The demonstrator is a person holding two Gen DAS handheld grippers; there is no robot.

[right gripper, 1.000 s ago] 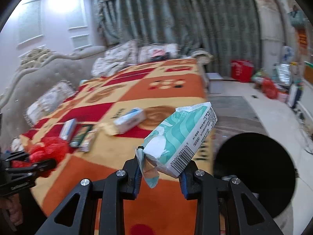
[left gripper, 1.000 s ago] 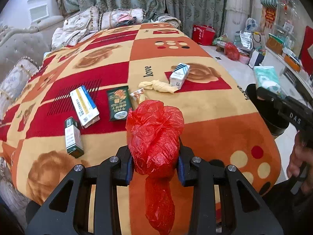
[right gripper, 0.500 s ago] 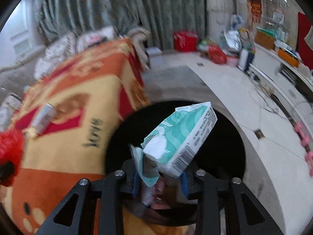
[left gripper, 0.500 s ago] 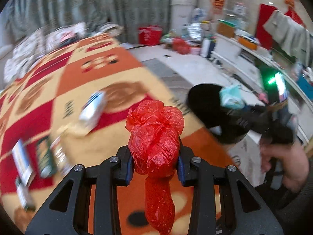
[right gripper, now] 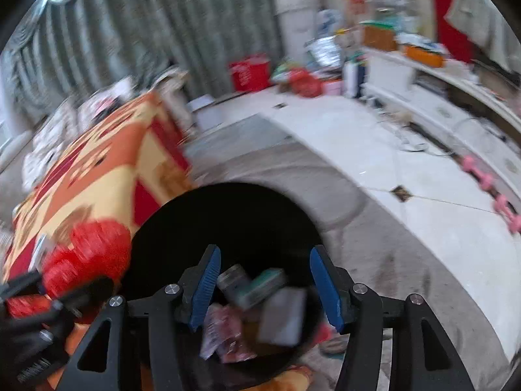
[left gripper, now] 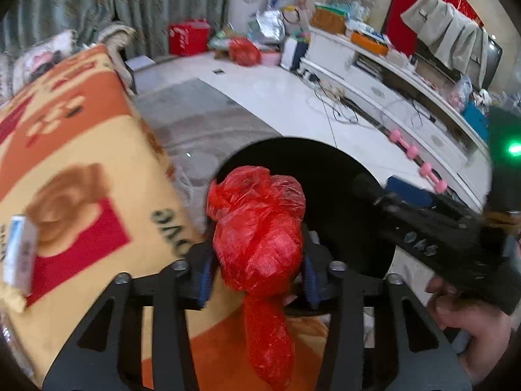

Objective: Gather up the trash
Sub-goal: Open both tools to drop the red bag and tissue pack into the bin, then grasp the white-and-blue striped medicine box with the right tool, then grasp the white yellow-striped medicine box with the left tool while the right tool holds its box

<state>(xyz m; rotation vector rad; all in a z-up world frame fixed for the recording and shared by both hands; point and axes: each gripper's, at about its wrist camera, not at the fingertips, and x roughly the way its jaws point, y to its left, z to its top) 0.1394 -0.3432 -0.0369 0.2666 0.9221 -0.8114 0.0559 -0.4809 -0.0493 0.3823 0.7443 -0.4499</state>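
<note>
Right now both claws are at the black bin, which stands on the floor just beside the bed's patterned blanket. The left claw has the crumpled red plastic bag between its blue pads, and its jaws are opening. From the left wrist view the bag looks to sit against the pads yet, though blur makes it hard to say whether they press on it or have already let go. The bag's tail hangs down below the jaws, over the near rim of the bin.

The right claw is empty, its jaws spread and opening wider, poised above the bin's mouth. Below it, inside the bin, lie a teal-and-white packet, a pale box and some pinkish wrappers; all are smeared by motion.

To drop the red bag well, the left claw should be carried a little further over the dark opening, so that the whole bundle and not just its top is above the hole. Otherwise the tail may catch the rim or fall onto the blanket. Then the jaws should be let out fully, since thin plastic tends to cling to the pads. The two claws are close, so the right one should be drawn clear first. At least one small white box remains on the bed to be fetched.
</note>
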